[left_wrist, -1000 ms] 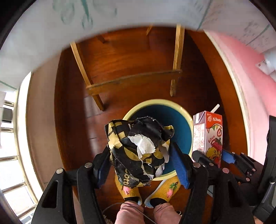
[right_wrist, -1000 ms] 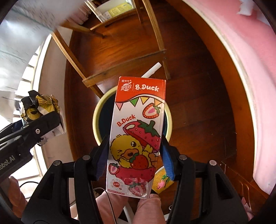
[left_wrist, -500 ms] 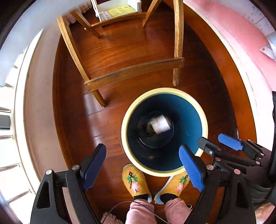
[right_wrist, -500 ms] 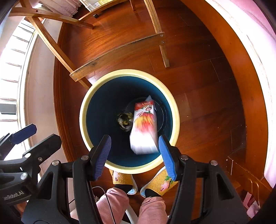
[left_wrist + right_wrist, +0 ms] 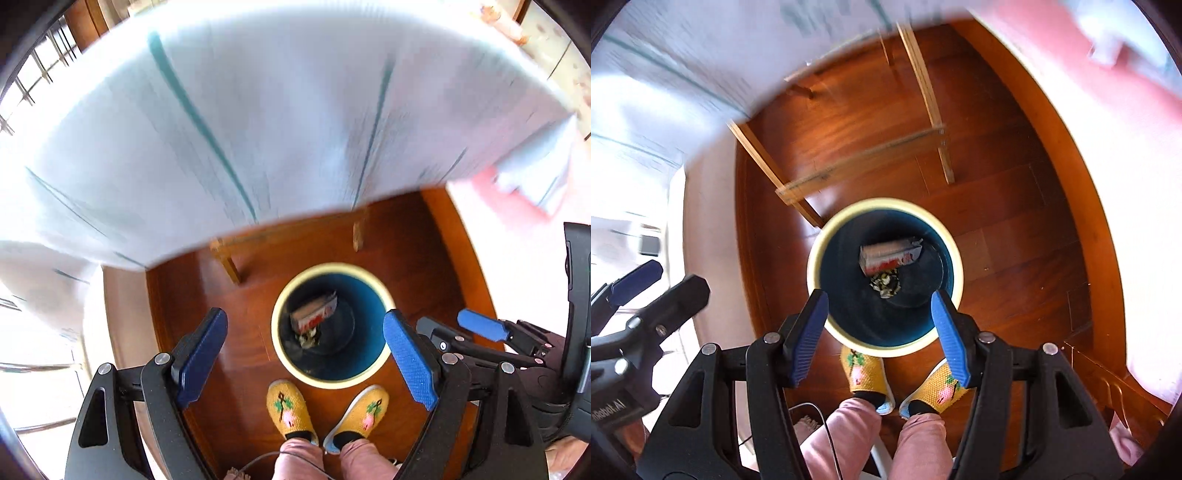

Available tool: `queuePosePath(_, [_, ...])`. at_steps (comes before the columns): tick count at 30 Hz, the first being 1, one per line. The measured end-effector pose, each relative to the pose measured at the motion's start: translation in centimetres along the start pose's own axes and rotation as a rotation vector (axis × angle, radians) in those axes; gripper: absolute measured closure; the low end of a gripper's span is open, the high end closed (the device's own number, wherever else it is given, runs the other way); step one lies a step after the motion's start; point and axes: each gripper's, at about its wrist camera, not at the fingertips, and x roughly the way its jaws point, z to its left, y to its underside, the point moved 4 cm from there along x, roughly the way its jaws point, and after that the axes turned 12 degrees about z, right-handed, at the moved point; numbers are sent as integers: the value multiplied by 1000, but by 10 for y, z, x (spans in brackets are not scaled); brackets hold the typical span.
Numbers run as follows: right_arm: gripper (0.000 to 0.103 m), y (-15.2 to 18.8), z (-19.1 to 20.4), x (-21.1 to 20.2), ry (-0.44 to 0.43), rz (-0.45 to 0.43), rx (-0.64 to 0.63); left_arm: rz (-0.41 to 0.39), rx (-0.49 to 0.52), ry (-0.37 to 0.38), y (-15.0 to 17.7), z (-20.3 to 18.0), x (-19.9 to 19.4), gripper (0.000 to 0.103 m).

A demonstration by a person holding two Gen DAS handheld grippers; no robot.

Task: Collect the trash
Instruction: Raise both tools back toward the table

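- Wooden floor (image 5: 1015,206) is carrying a blue bin (image 5: 827,258) with a cream rim, standing just in front of the person's yellow slippers (image 5: 866,376).
- Inside, a red-and-white drink carton (image 5: 890,254) is lying on the bottom, with a crumpled black-and-yellow wrapper (image 5: 884,286) touching its near side.
- Both the left gripper (image 5: 306,354) and right gripper (image 5: 879,332) are hovering above the bin, jaws standing wide with nothing between them.
- Judging by this, two pieces are binned; whether more trash is waiting on the white-covered tabletop (image 5: 258,110) cannot be told.

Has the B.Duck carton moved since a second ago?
Yes. The carton left the right gripper and dropped into the bin; it now lies on the bottom, above the crumpled wrapper in that view.
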Motion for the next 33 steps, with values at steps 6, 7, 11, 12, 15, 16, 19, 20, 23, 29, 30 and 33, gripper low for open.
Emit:
queuePosePath(6, [48, 3, 18, -93, -48, -66, -17, -99, -5, 15, -4, 3, -95, 15])
queuePosePath(7, [48, 4, 22, -108, -59, -77, -23, -118, -7, 13, -4, 4, -109, 15])
queuePosePath(11, [44, 8, 35, -167, -88, -132, -53, -170, -26, 10, -8, 7, -161, 15])
queuePosePath(12, [44, 9, 38, -181, -93, -145, -65, -185, -32, 10, -9, 6, -174, 15])
queuePosePath(15, [44, 9, 48, -218, -111, -187, -101, -227, -54, -7, -17, 8, -209, 15])
queuePosePath(16, [44, 13, 52, -229, -116, -201, -115, -236, -60, -19, -19, 8, -221, 15])
queuePosePath(19, [43, 15, 66, -262, -122, -245, -152, -262, -84, -59, -25, 10, -248, 15])
queuePosePath(20, [43, 14, 70, -273, -126, -257, -165, -271, -90, -70, -27, 12, -257, 15])
queuePosePath(23, [43, 9, 83, -306, -136, -284, -206, -279, -102, -96, -31, 18, -277, 15])
queuePosePath(29, [43, -1, 111, -354, -135, -336, -276, -263, -122, -122, -41, 40, -300, 15])
queuePosePath(30, [43, -6, 116, -358, -136, -340, -282, -261, -119, -126, -44, 46, -301, 15])
queuePosePath(33, [43, -22, 129, -367, -125, -345, -294, -260, -105, -147, -56, 65, -307, 15])
